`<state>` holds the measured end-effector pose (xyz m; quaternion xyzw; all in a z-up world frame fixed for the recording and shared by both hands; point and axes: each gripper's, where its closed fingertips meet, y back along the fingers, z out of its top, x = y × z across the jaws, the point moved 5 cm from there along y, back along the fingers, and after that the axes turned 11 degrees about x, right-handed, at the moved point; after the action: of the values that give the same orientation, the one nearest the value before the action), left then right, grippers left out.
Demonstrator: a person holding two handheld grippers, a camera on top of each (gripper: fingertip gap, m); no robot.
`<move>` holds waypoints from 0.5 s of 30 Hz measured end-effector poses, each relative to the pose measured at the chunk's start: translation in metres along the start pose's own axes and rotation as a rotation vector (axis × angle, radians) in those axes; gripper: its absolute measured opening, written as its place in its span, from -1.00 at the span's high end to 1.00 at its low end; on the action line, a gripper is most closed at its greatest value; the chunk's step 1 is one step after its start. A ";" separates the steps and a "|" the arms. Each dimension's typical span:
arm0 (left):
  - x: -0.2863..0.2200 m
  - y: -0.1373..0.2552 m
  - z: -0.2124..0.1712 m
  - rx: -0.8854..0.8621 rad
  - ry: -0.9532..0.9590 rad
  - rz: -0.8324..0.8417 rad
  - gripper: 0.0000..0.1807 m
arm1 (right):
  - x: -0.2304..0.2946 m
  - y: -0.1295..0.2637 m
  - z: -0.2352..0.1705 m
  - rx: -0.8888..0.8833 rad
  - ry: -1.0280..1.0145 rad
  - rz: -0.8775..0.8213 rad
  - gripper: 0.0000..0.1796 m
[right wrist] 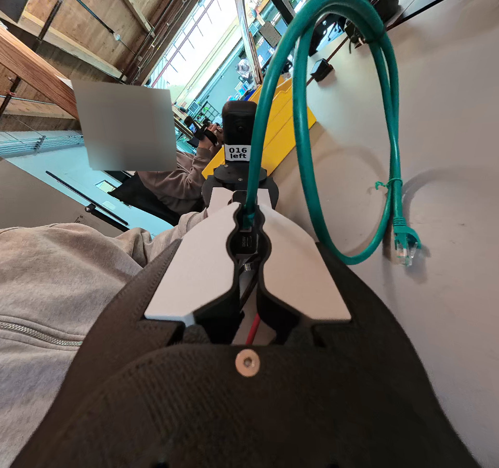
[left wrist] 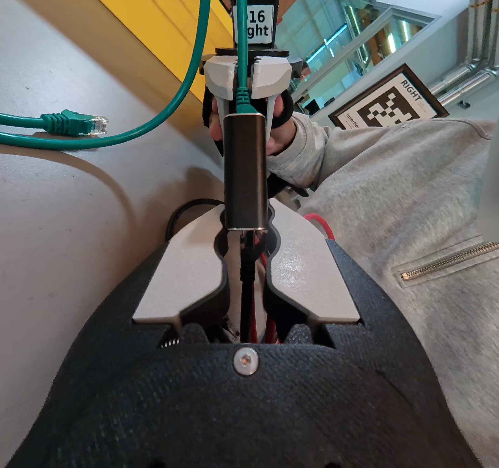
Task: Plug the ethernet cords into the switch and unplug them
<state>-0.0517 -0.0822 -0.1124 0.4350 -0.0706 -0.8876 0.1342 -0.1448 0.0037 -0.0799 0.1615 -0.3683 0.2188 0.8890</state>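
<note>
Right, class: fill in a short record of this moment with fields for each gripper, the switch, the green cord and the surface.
left gripper: shut on the near end of the switch
right gripper: shut on the green cord's plug
switch: dark metal box held off the table between the two grippers
green cord: one plug at the switch's far end; whether fully seated cannot be told
free plug: lying on the table, unconnected
table: grey

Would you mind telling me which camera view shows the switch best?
The left wrist view: the switch runs lengthwise between both grippers, its whole dark metal side visible. In the right wrist view only a sliver of its end face shows between the white fingers.
</note>
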 end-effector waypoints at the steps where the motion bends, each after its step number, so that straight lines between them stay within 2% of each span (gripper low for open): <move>1: 0.000 0.000 0.000 -0.001 0.002 -0.006 0.73 | 0.000 0.000 0.000 -0.003 0.000 0.003 0.91; 11: -0.007 0.004 0.012 -0.068 -0.010 -0.059 0.71 | 0.004 0.006 0.011 -0.062 0.054 0.019 0.91; 13: -0.011 0.006 0.012 -0.073 -0.031 -0.048 0.71 | 0.006 0.009 0.012 -0.062 0.102 -0.007 0.81; 15: -0.013 0.011 0.012 -0.097 -0.044 -0.037 0.71 | 0.009 0.012 0.013 -0.066 0.152 -0.026 0.79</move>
<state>-0.0515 -0.0887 -0.0926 0.4095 -0.0225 -0.9017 0.1371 -0.1525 0.0107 -0.0634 0.1196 -0.3045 0.2068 0.9221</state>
